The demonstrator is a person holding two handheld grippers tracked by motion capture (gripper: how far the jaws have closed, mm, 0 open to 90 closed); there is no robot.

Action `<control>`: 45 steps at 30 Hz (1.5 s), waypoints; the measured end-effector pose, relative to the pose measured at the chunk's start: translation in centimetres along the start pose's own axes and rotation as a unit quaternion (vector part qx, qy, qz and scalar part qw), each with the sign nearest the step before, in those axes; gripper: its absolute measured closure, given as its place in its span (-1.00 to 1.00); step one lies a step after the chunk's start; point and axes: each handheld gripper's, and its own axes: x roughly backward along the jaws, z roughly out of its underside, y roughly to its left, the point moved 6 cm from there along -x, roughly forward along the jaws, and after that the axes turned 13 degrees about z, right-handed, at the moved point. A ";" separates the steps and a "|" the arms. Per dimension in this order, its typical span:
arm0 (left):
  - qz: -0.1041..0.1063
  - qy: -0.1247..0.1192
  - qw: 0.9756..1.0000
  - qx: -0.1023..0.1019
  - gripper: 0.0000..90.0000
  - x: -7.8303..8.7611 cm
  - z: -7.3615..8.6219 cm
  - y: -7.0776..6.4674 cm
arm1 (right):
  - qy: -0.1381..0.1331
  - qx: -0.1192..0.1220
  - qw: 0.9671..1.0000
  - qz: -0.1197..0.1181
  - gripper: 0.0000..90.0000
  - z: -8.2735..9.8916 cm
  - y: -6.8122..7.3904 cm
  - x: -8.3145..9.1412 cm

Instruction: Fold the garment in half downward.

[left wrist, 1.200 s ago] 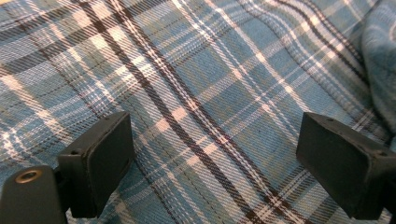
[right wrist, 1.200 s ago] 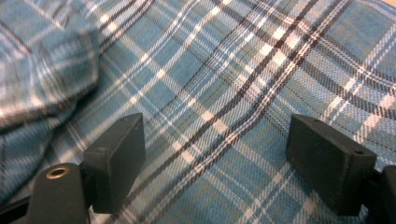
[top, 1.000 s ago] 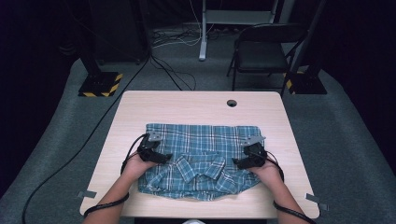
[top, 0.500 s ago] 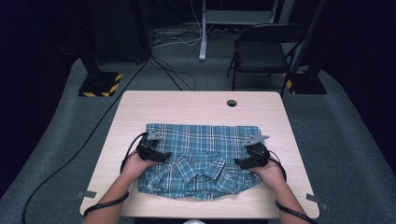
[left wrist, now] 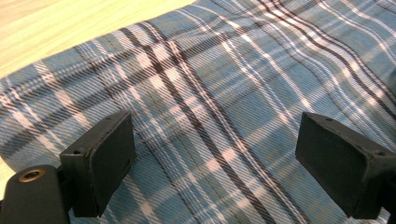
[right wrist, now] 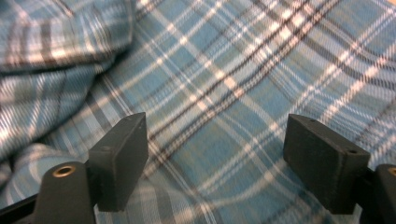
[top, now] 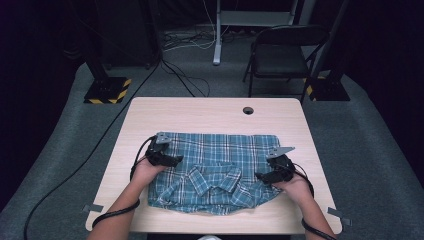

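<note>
**Both hand-held grippers poised over the plaid shirt**

The left hand-held gripper [top: 172, 161] sits at the shirt's [top: 215, 170] left edge, pointing inward. The right hand-held gripper [top: 264, 176] mirrors it at the right edge. Each one's jaws stand wide apart over flat plaid cloth, gripping nothing; the right jaws have just been narrowing slightly. The forearms enter from the near edge, cut off at the frame's bottom.

The shirt lies folded on the near half of the worktop [top: 210, 115], collar rumpled toward the person. Whether the pads touch the fabric cannot be told. The worktop's far half is bare wood around a small cable hole [top: 248, 110].
</note>
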 end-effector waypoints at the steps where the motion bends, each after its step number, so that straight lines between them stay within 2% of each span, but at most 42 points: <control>1: 0.000 0.003 1.000 0.000 -0.75 -0.2 0.1 0.2 | 0.003 0.005 1.000 0.001 -0.50 0.3 0.0 -0.1; 4: 0.005 0.015 1.000 0.003 -0.75 -0.7 0.5 0.6 | 0.011 0.018 1.000 0.002 -0.49 1.1 -0.1 -0.4; 7: 0.009 0.015 1.000 0.000 -0.76 -0.9 0.6 0.7 | 0.000 0.027 1.000 -0.001 -0.49 1.6 0.0 -0.5; 12: 0.018 0.004 1.000 -0.001 -0.76 -0.9 0.8 0.9 | -0.006 0.025 1.000 -0.003 -0.50 1.7 -0.1 -0.5; 18: 0.018 0.004 1.000 -0.003 -0.76 -0.9 0.8 0.9 | -0.001 0.024 1.000 -0.008 -0.50 1.7 -0.3 -0.2; 22: 0.014 0.011 1.000 -0.003 -0.76 -0.8 0.7 0.8 | 0.004 0.013 1.000 -0.011 -0.51 1.5 -0.5 0.1; 26: 0.010 0.015 1.000 0.002 -0.77 -0.6 0.4 0.6 | 0.001 0.004 1.000 -0.007 -0.55 1.0 -0.5 0.5; 33: 0.012 0.002 1.000 0.010 -0.76 0.2 -0.2 0.2 | -0.016 -0.015 1.000 0.002 -0.60 -0.2 -0.2 0.9; 37: 0.016 -0.001 1.000 0.002 -0.76 0.8 -0.5 -0.5 | -0.028 -0.022 0.999 -0.002 -0.63 -1.0 0.1 0.9; 42: 0.020 -0.004 1.000 -0.006 -0.76 1.4 -0.5 -1.5 | -0.036 -0.015 0.999 -0.007 -0.64 -2.2 1.0 0.4; 45: 0.028 -0.003 1.000 -0.010 -0.75 1.6 -0.3 -2.2 | -0.040 -0.008 0.999 -0.021 -0.64 -2.9 1.7 0.1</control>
